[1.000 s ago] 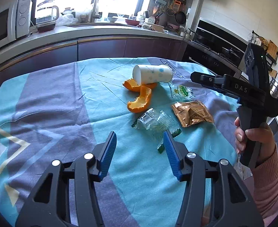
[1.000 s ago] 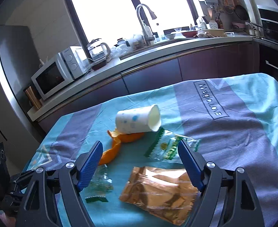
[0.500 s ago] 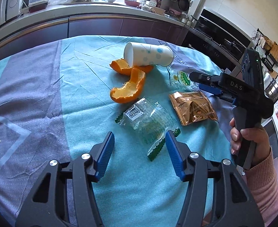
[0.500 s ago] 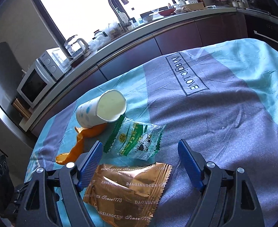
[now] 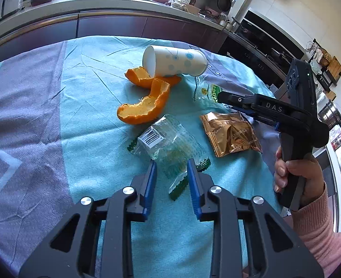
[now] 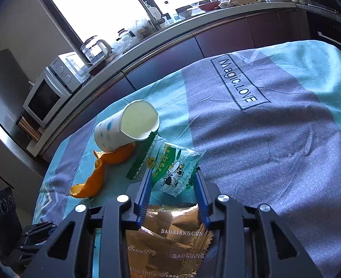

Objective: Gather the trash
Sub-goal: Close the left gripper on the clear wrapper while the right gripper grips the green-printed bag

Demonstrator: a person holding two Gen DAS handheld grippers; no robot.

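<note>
A crumpled clear wrapper (image 5: 170, 146) lies on the tablecloth (image 5: 77, 106), its near end between the left gripper (image 5: 171, 173) jaws. A cow-print wrapper (image 6: 170, 169) sits between the right gripper (image 6: 172, 180) jaws. Both jaws have just been closing, narrowly apart; contact unclear.

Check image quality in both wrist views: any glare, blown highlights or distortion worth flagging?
Left wrist: sharp, strong fisheye bending of the counter; glare on the gold wrapper. Right wrist: window blown out white, corners vignetted, tablecloth lettering still legible.
</note>
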